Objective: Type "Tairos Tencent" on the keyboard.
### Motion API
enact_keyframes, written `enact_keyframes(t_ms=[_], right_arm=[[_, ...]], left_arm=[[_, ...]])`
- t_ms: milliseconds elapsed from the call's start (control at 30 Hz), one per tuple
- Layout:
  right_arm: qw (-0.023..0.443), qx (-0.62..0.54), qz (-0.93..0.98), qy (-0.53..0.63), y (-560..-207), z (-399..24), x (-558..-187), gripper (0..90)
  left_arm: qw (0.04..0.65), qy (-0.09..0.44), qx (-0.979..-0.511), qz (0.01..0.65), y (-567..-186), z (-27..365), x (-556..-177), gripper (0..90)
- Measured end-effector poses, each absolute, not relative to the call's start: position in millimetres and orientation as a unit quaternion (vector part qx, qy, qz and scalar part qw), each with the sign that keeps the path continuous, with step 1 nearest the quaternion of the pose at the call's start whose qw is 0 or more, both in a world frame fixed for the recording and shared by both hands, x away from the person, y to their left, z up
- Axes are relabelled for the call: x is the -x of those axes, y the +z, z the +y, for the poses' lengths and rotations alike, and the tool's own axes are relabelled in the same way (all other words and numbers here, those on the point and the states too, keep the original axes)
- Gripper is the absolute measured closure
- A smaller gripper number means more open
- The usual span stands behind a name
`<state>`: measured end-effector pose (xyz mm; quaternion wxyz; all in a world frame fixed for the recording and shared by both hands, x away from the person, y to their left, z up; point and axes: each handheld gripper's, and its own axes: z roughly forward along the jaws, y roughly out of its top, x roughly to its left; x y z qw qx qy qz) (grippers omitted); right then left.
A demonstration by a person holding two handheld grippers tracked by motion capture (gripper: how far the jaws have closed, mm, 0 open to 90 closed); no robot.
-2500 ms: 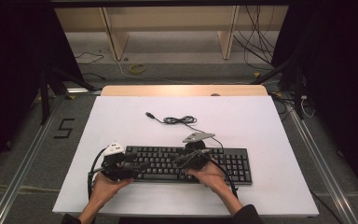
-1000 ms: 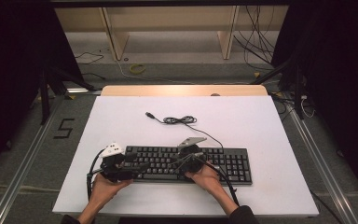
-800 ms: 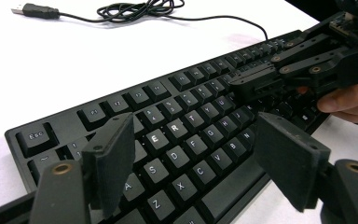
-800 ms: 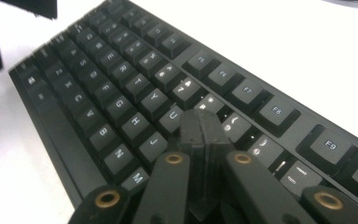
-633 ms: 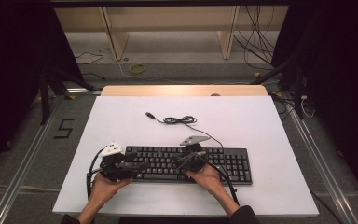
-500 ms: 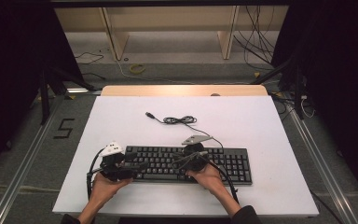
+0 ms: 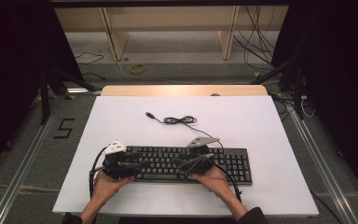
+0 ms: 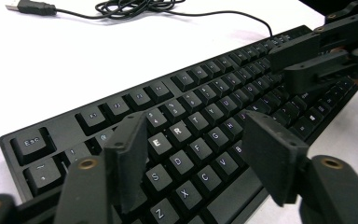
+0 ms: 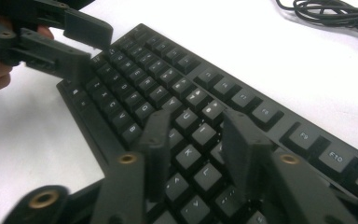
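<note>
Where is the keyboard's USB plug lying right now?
High view: the USB plug lies on the white table, beyond the keyboard, left of its coiled cable.

A black full-size computer keyboard [image 7: 186, 163] of matte plastic lies flat, keys up, on the white tabletop [image 7: 261, 126], its long side running parallel to the near edge and sitting closer to that edge than to the far one, roughly centred between left and right. Its letter keys carry pale legends, with the E and R showing brighter than their neighbours in the left gripper view [image 8: 200, 126]. From the keyboard's far edge, a thin black cable [image 7: 179, 120] runs out toward the middle of the tabletop, bunches into a loose coil there, and ends in a plug lying free on the white surface, pointing toward the far left corner.
</note>
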<state>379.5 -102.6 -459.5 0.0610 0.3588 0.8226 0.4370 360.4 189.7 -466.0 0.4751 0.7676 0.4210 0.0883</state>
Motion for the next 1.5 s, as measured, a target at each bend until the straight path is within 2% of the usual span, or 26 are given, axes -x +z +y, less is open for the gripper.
enact_keyframes(t_ms=[33,200,333,433,600,700,767,900,1500], right_arm=[[0.061,-0.358,0.823,0.437,-459,-105,-378,57.8],[0.060,-0.358,0.820,0.443,-457,-109,-375,52.4],[0.057,-0.356,0.818,0.448,-455,-111,-372,47.7],[0.056,-0.355,0.818,0.449,-454,-111,-371,46.6],[0.059,-0.355,0.816,0.452,-453,-113,-367,42.9],[0.060,-0.354,0.816,0.453,-452,-114,-366,41.9],[0.060,-0.355,0.816,0.453,-452,-115,-365,41.3],[0.060,-0.354,0.815,0.454,-452,-116,-364,41.2],[0.056,-0.351,0.816,0.456,-452,-118,-360,37.1]], left_arm=[[0.475,0.088,-0.768,0.420,-466,190,-361,43.9],[0.473,0.084,-0.770,0.420,-465,188,-364,47.8],[0.467,0.078,-0.774,0.420,-465,183,-368,55.4],[0.460,0.075,-0.781,0.416,-464,179,-370,58.8],[0.445,0.076,-0.790,0.414,-465,175,-374,72.6],[0.442,0.079,-0.793,0.411,-465,174,-375,77.1],[0.438,0.081,-0.797,0.408,-465,173,-376,84.1],[0.430,0.081,-0.804,0.403,-465,170,-377,89.2],[0.416,0.078,-0.811,0.404,-466,165,-386,89.4]])
